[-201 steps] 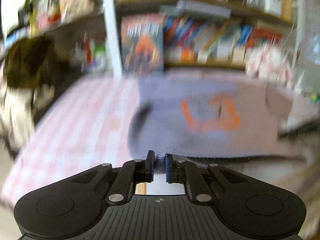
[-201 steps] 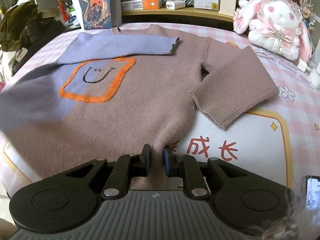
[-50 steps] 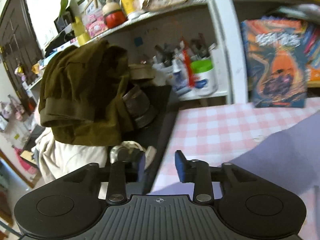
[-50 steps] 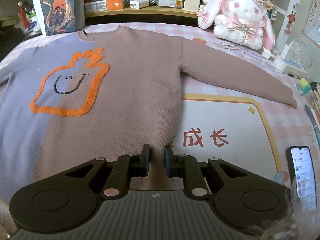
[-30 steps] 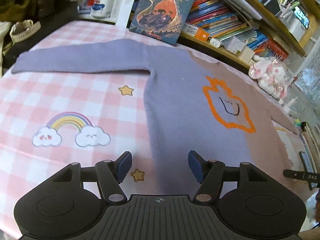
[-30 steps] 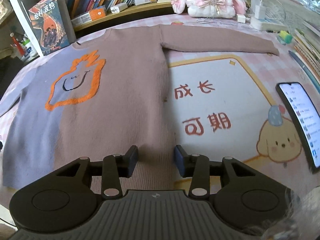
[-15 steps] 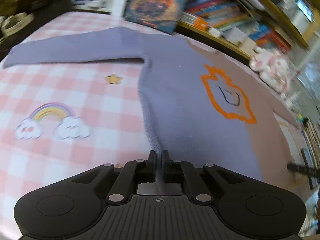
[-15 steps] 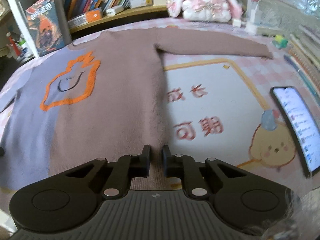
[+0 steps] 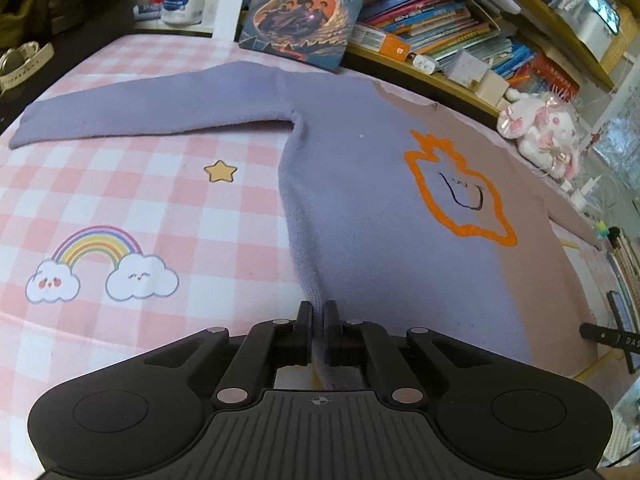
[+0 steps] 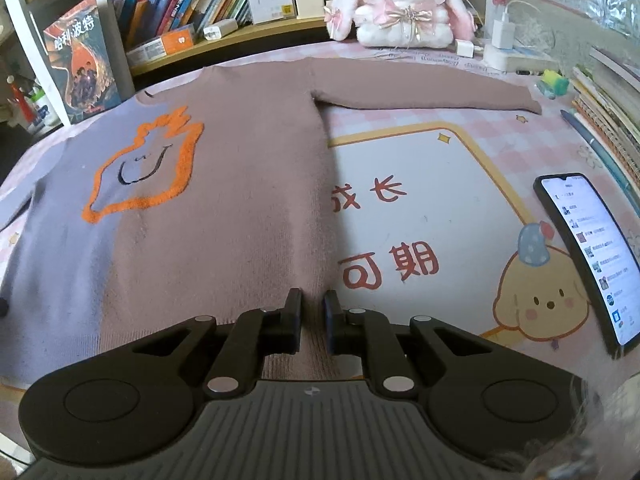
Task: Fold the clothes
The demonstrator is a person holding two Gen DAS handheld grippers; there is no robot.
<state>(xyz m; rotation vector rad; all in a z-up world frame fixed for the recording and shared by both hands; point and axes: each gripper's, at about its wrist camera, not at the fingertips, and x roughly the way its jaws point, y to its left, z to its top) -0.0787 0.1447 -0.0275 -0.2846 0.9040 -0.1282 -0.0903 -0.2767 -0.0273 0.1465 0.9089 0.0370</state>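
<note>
A sweater (image 9: 372,216) lies flat on the table, lilac on one half and mauve-brown on the other, with an orange outlined smiling figure (image 9: 460,196) on the chest. Both sleeves are spread out sideways: the lilac sleeve (image 9: 148,108) and the brown sleeve (image 10: 424,94). My left gripper (image 9: 319,312) is shut on the lilac bottom corner of the hem. My right gripper (image 10: 313,304) is shut on the brown bottom corner of the sweater (image 10: 240,200).
A pink checked mat (image 9: 132,208) with cartoon prints covers the table. A lit phone (image 10: 588,256) lies at the right. A plush rabbit (image 10: 404,4), chargers and pens sit at the back right. Bookshelves (image 9: 432,28) and an upright book (image 9: 304,8) line the far edge.
A second ago both grippers stood open over the hem corners. Both have since closed on the fabric. Earlier, the folded sleeves were laid out flat to the sides.
</note>
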